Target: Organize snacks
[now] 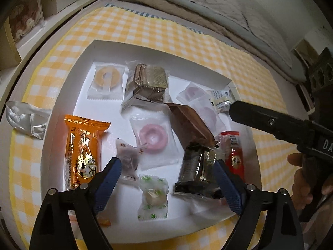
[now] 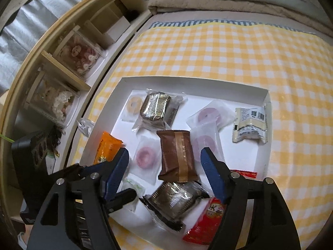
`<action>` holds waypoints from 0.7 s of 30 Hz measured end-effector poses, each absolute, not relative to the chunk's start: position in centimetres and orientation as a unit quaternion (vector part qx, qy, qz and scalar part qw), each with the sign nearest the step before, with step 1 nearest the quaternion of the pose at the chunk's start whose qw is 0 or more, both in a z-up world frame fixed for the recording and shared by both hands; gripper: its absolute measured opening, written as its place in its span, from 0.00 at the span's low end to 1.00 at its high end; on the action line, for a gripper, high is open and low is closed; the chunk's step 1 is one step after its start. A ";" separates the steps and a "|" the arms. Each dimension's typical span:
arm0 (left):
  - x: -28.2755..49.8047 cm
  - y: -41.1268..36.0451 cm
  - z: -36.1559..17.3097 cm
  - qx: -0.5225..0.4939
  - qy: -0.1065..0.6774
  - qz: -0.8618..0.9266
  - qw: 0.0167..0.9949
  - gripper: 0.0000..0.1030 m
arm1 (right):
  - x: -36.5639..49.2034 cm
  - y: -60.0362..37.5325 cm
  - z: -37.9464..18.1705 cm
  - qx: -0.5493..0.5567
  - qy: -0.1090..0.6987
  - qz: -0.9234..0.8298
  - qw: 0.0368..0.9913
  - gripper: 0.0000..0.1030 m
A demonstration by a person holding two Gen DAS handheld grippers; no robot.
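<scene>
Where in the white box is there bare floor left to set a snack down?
Bare floor of the white box shows along its far wall right of the foil cookie pack, and near the right wall below the cream packet. A smaller gap lies between the orange packet and the ring cake. The centre around the brown packet is crowded.

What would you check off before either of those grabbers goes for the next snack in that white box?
1. Left gripper fingers open, nothing between them: ok.
2. Right gripper fingers open, nothing gripped: ok.
3. Brown packet lying free to pick: not ok, it leans on the dark foil pack.
4. Snacks inside the white box: ok.
5. Snacks sorted by kind: not ok, pink ring cake lies apart from the other pink ones.
6. Box flat on checked cloth: ok.
</scene>
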State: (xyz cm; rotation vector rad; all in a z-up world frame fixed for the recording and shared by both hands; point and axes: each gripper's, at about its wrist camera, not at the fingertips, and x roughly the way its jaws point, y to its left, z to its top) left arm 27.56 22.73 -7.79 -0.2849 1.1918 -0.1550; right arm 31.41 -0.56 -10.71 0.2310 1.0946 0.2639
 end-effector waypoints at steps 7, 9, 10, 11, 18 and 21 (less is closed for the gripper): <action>27.5 22.5 -7.8 -0.127 0.564 -0.072 0.813 0.86 | 31.1 -1.1 -11.1 0.099 0.538 0.119 0.829 0.71; 27.6 22.3 -7.7 -0.125 0.565 -0.072 0.813 0.86 | 31.1 -1.3 -11.3 0.103 0.543 0.119 0.825 0.71; 27.6 22.2 -7.5 -0.123 0.564 -0.072 0.813 0.86 | 31.0 -1.2 -11.3 0.104 0.543 0.119 0.825 0.71; 27.6 22.1 -7.4 -0.121 0.562 -0.073 0.815 0.86 | 31.0 -1.2 -11.2 0.102 0.541 0.119 0.826 0.71; 27.3 22.0 -5.5 -0.109 0.537 -0.079 0.833 1.00 | 29.8 -1.4 -9.3 0.086 0.512 0.124 0.846 0.82; 26.7 21.9 -4.6 -0.109 0.528 -0.084 0.838 1.00 | 28.9 -1.9 -8.0 0.075 0.493 0.115 0.859 1.00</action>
